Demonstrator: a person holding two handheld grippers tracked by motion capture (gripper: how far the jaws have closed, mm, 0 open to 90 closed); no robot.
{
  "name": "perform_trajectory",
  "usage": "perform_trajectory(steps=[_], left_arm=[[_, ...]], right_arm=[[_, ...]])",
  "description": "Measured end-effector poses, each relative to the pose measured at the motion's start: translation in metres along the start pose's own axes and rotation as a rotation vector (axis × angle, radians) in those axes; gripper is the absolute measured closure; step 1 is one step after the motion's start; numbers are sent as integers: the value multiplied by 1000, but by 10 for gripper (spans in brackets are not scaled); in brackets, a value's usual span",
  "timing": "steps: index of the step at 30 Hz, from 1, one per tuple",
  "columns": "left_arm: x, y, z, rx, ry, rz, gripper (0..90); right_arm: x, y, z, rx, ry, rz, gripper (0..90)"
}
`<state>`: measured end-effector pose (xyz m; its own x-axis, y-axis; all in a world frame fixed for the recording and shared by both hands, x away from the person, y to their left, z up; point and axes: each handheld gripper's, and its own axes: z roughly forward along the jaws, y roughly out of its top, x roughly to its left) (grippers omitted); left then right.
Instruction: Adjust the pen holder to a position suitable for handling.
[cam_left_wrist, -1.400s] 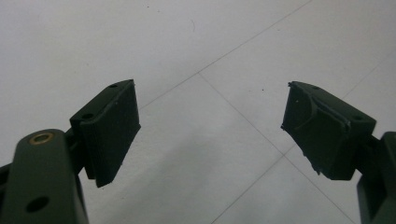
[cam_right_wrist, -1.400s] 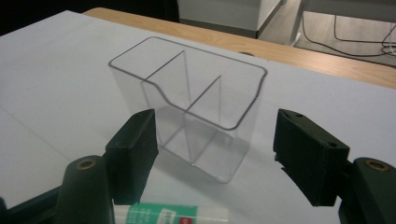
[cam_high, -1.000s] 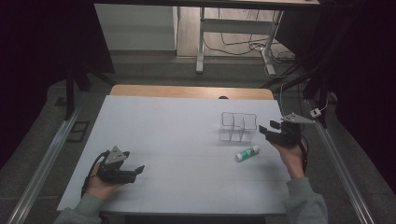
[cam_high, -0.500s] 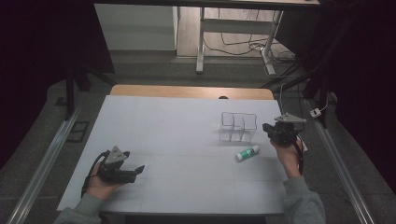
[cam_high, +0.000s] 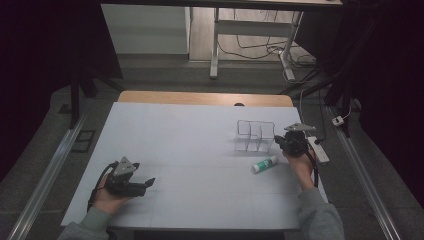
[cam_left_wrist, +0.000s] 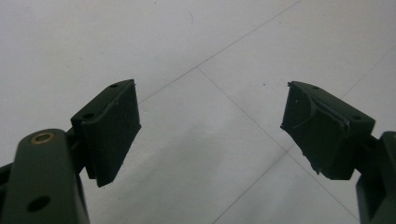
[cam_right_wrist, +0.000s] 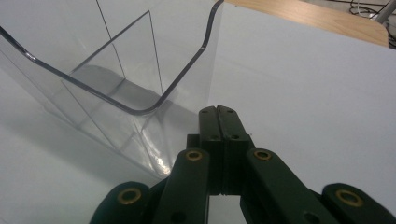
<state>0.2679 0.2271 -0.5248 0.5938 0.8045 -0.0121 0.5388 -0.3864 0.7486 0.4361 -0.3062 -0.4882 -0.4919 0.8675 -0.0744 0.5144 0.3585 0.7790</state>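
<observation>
Right hand-held gripper (cam_high: 284, 141) sits clenched with nothing between its jaws, tips just beside the near right corner of the clear organizer (cam_high: 255, 136), which stands toward the far right of the bench (cam_high: 175, 130). From the right gripper view the organizer (cam_right_wrist: 116, 79) lies ahead and to the left of the closed tips, its curved rim and dividers rising above them (whether the tips touch the wall I cannot tell). Its long axis runs across the bench, so a push would likely slide it leftward. A green-capped glue stick (cam_high: 264, 164) lies close by, nearer the person. The left hand-held gripper (cam_high: 145, 183) rests well apart, released, jaws wide over bare bench.
</observation>
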Motion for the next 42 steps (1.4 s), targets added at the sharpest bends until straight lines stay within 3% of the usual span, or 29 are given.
perform_trajectory(steps=[9,28,42], left_arm=[[0,0,1,7,0,3,187],[0,-1,2,14,-7,0,188],[-1,-1,3,17,-10,4,189]], right_arm=[[1,-1,3,3,31,13,898],[3,0,3,-4,30,22,898],[22,2,11,-2,58,-20,898]])
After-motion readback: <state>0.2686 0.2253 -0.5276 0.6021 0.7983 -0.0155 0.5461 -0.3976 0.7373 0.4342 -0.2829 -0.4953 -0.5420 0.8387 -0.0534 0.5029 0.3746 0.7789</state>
